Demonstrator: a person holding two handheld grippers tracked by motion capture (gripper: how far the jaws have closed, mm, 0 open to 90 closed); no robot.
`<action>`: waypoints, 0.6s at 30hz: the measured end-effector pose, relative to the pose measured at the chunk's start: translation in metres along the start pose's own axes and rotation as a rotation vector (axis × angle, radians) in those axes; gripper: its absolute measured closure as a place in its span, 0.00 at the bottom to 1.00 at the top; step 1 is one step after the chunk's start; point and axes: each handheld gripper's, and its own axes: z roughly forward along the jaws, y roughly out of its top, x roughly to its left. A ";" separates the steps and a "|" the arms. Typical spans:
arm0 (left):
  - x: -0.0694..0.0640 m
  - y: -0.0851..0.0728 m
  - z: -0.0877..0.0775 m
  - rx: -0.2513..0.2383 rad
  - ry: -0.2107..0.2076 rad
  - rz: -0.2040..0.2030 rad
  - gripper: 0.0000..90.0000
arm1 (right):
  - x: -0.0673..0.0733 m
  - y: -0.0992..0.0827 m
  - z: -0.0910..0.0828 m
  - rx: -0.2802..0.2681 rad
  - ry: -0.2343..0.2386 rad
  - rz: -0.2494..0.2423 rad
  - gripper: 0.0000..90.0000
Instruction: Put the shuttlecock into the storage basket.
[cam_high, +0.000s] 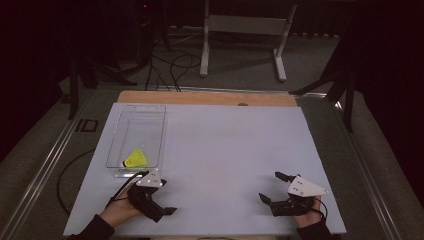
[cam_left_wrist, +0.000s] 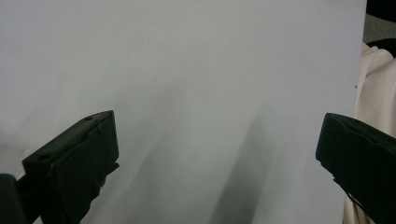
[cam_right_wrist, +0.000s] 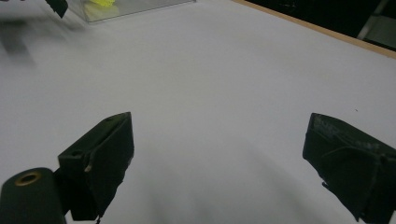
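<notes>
Left gripper (cam_high: 167, 202), jaws spread and empty, near clear tray (cam_high: 116, 145); careless reach may topple, apparently, yellow shuttlecock (cam_high: 136, 158).

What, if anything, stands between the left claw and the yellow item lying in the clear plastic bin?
Only the bin's own near wall. The yellow item lies inside the clear rectangular plastic bin, just beyond the open left claw, so that wall must be cleared from above. The white tabletop between them is bare.

Packet (cam_high: 135, 158) in tray (cam_high: 159, 143), far-left on table (cam_high: 235, 145).
</notes>
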 end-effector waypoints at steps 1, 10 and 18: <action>0.000 -0.002 -0.002 -0.008 0.012 -0.006 0.00 | 0.000 0.000 0.000 0.000 0.000 0.001 0.10; 0.000 -0.019 -0.010 -0.041 0.062 -0.068 0.00 | 0.000 0.000 0.001 0.001 -0.001 0.002 0.10; -0.001 -0.030 -0.013 -0.068 0.097 -0.094 0.00 | -0.001 -0.001 0.000 0.002 0.000 0.004 0.10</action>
